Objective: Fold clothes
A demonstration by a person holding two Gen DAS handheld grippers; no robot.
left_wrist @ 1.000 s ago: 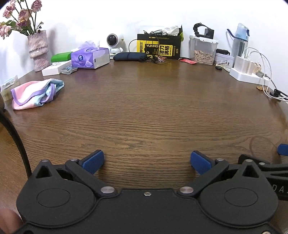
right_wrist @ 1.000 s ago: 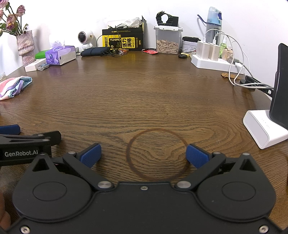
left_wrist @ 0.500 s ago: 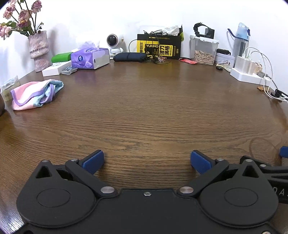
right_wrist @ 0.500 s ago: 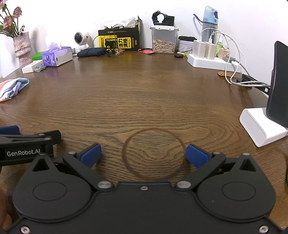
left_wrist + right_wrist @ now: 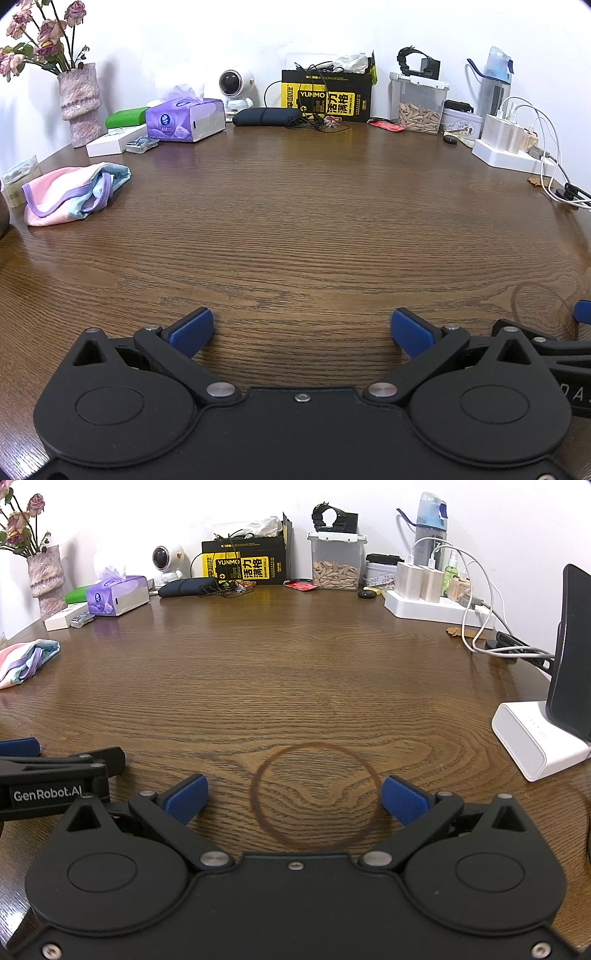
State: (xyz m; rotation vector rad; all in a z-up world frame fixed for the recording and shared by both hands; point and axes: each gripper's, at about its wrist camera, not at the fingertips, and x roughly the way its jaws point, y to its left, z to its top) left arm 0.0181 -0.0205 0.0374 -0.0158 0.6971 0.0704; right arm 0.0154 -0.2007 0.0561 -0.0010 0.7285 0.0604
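A crumpled pink, blue and purple garment lies at the table's left side, far from both grippers; the right wrist view shows the same garment at its left edge. My left gripper is open low over the wooden table, nothing between its blue pads. My right gripper is open too, hovering over a dark ring stain. In the right wrist view the left gripper's body sits just to the left; in the left wrist view the right gripper's arm shows at far right.
Along the back wall stand a vase with flowers, a tissue box, a small camera, a yellow-black box, a clear container and a power strip with cables. A dark phone on a white stand is at right.
Both views shifted only slightly; the right wrist view has drifted a little to the right. A dark cable at the left edge of the left wrist view is gone. Both grippers stayed open.
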